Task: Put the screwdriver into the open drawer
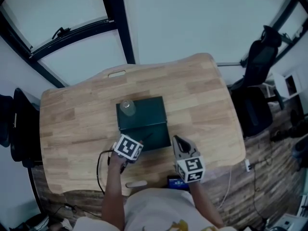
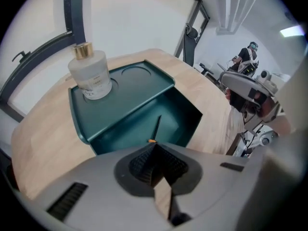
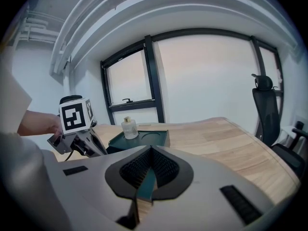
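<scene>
Pale wooden table (image 1: 67, 119) is carrying a dark green box (image 1: 142, 110) at its middle, with a clear bottle (image 1: 127, 107) standing on the box's top near its left edge. The box's drawer (image 1: 161, 137) is sitting pulled open toward the table's near edge. The left gripper (image 1: 137, 146) is hovering at the drawer's near left corner. Its jaws are drawn together and, as far as the left gripper view is showing, pinching the screwdriver (image 2: 157, 128). An orange bit of handle is peeking out right at the jaw tips, and the thin dark shaft is pointing forward and down into the drawer's hollow. Whether the shaft's end is touching the drawer floor is not clear. The right gripper (image 1: 179, 146) is hanging just beside the drawer's right side, toward the near edge. It is clenched on nothing, with only table and box showing through the slit between its jaws. The step in hand is looking like the placing itself: the tool is already over, or partly within, the drawer but is not yet let go. The next move is probably calling for a slight lowering so the shaft lies along the drawer floor. After that, the left jaws would be parting and lifting clear without catching the drawer's front wall.
</scene>
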The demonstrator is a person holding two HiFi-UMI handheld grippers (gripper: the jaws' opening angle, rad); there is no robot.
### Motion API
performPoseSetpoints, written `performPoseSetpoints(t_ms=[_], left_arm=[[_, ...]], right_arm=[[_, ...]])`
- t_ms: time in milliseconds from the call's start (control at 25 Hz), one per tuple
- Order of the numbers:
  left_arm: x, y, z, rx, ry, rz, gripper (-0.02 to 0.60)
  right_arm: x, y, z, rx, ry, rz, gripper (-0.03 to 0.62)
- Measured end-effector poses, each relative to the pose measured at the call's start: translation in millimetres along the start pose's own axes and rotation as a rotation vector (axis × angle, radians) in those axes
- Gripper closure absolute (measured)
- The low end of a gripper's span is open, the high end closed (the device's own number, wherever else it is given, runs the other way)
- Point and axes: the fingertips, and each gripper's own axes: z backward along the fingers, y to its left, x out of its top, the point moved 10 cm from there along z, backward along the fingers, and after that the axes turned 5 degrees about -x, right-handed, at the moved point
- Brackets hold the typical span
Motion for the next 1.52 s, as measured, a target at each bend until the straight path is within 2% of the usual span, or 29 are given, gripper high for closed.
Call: performPoseSetpoints(t_ms=[200,360,520,640,760,920,1080,1200,1360,1520], left_arm=[[-7.9,-8.6,15.5,0.03,-0.161,0.024,0.581],[-16.9,-14.0,25.9,0.01,-0.293,0.1,0.581],[-29.6,-11.7,32.4,0.062,-0.439,0.148,0.581],[-36.5,-13.4,40.5,0.084,-0.574,0.167,0.58],[-42.2,-17.5,48.7,0.099,-0.66,0.184,0.581],[-44.7,-25.6,60.5,0.13,-0.792,0.146,0.581],[-50.1,-33.4,77.0,0.156,-0.93,0.154,0.581],[-54.9,-40.4,86.0,0.215,-0.972,0.117,0.581],[-65.0,-49.5,92.5,0.267,-1.038,0.12,0.581],[-70.9,-57.1,98.0,0.371,-1.073,0.045,0.581]], right_arm=[[2.6,5.2,9.4,0.014,-0.026,0.009,0.595],[8.0,9.7,17.4,0.03,-0.044,0.004,0.595],[3.2,10.0,22.1,0.017,-0.066,-0.039,0.595],[7.4,12.7,26.1,0.012,-0.072,-0.023,0.595],[12.2,18.9,30.9,0.018,-0.076,-0.002,0.595],[11.6,24.2,34.4,0.028,-0.103,-0.006,0.595],[12.8,29.9,39.7,0.053,-0.137,-0.008,0.595],[15.0,33.6,41.1,0.053,-0.144,0.006,0.595],[22.5,38.8,46.9,0.047,-0.192,0.015,0.595],[25.1,42.0,48.8,0.04,-0.211,0.024,0.595]])
